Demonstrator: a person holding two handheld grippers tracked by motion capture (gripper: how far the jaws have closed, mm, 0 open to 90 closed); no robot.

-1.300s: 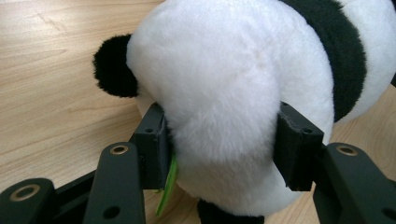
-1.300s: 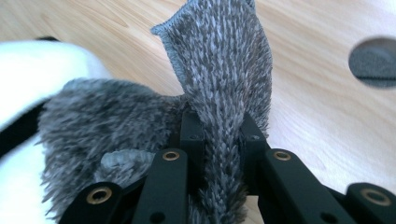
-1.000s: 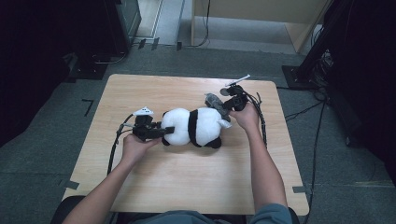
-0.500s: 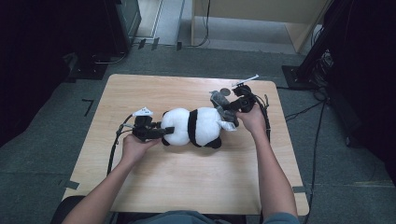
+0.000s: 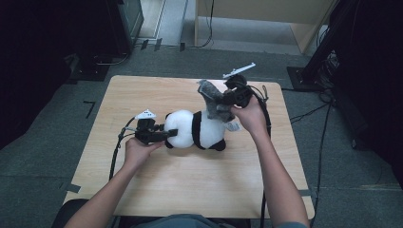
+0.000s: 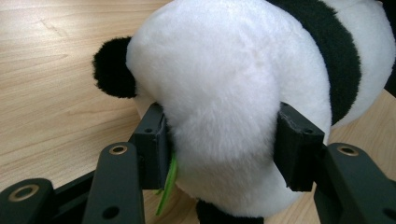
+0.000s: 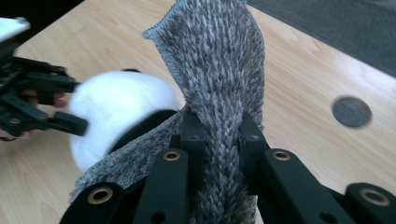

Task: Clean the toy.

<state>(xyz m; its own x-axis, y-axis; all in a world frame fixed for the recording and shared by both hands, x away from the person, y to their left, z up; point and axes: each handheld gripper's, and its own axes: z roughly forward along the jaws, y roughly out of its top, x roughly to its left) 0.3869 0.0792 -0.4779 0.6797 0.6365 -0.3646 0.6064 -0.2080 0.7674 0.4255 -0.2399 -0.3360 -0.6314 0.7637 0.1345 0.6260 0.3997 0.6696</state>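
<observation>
Plush fills the middle of the pale wooden worktop (image 5: 157, 190): a toy panda (image 5: 197, 129) lying on its side, white and fluffy with a broad black band round its body and black ears and paws. At its left end, the left hand-held gripper (image 5: 164, 135) clamps the round white head, the black jaws pressing into the fur on both sides; the left gripper view shows a black ear (image 6: 111, 67) beside the grip and a thin green strip (image 6: 168, 184) hanging by one jaw. At its right end, a shaggy grey cloth (image 5: 212, 96), speckled and edged with a stitched hem, rises from the panda's body. The right hand-held gripper (image 5: 227, 100) is closed on that cloth, pinching a fold between its jaws above the worktop.
</observation>
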